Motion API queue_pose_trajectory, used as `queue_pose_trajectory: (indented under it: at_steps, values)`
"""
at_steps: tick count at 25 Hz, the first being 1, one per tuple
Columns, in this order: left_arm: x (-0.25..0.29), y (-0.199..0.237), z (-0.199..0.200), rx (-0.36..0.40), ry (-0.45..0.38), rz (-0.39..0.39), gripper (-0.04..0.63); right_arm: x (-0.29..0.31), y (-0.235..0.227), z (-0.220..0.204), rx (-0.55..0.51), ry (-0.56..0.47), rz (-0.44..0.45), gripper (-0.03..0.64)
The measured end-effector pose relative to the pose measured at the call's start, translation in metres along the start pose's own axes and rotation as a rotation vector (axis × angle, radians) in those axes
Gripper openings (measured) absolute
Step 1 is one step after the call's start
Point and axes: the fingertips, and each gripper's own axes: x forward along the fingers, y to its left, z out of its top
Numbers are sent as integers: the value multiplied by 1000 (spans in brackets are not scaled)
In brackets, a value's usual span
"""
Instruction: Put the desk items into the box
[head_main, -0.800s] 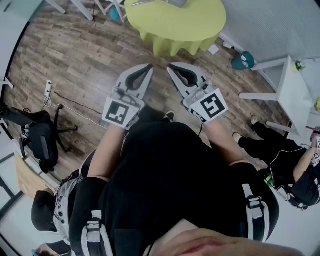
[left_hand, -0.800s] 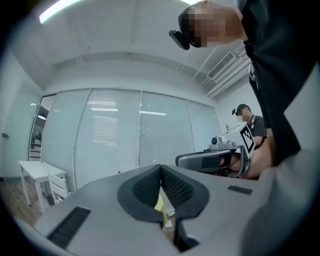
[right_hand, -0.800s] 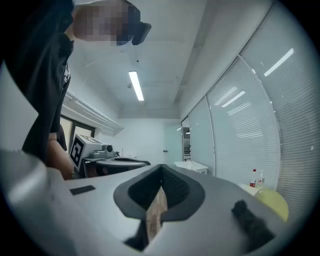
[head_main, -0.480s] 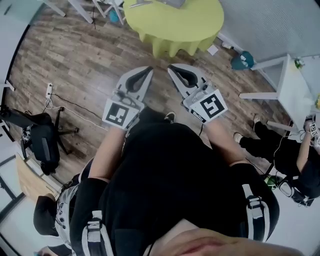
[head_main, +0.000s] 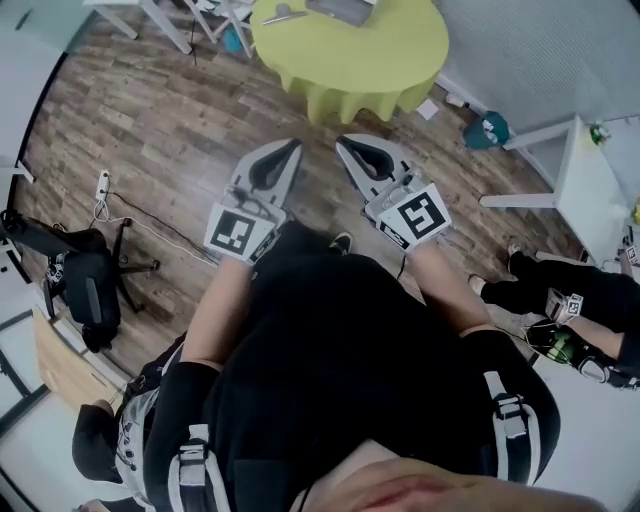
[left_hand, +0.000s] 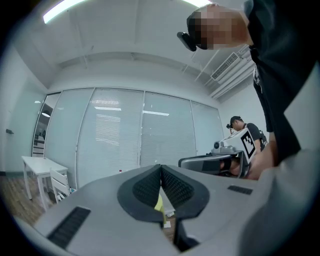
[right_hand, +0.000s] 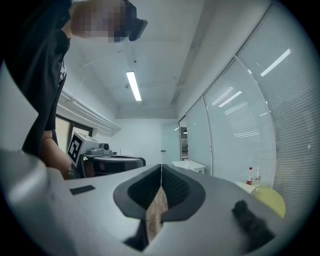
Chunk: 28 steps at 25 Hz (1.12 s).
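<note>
In the head view both grippers are held level in front of the person's body, above the wooden floor. The left gripper (head_main: 291, 148) is shut with nothing between its jaws, and so is the right gripper (head_main: 345, 144). Ahead of them stands a round table with a yellow-green cloth (head_main: 350, 55); a flat grey thing (head_main: 341, 9) and a small grey item (head_main: 284, 14) lie on it. In the left gripper view the pads (left_hand: 150, 187) meet, and the right gripper shows alongside. The right gripper view shows its pads (right_hand: 172, 186) together too. No box can be made out.
A white table (head_main: 590, 190) stands at the right, with a teal object (head_main: 487, 130) on the floor near it. Another person (head_main: 570, 300) sits at the right. A black chair (head_main: 85, 285) and a power strip with cable (head_main: 99, 179) lie at the left.
Both grippers have dropped slightly in the picture and more of the yellow-green table shows at the top. The person at the right has shifted. Both jaws stay shut.
</note>
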Motion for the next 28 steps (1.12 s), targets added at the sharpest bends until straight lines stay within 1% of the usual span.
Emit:
queue_pose_trajectory:
  at_steps: [2,4,9,17,21,28]
  values:
    - [4,8,4,-12,-33,2,12,6,-4,-1,-1,-4,-10,18]
    - [6,17,6,-13,-43,-3,12,15,-7,-1,0,-3,-17,18]
    - [15,50,3,18,-19,-28,12,48,-19,-2,4,1,-34,18]
    - [25,115,2,17,-37,-69,12,118,-32,-2,12,17,-50,18]
    - [24,150,2,3,-38,-78,12,154,-33,-3,14,23,-58,18]
    - [19,193,-3,-3,-41,-93,12,197,-33,-6,5,37,-76,18]
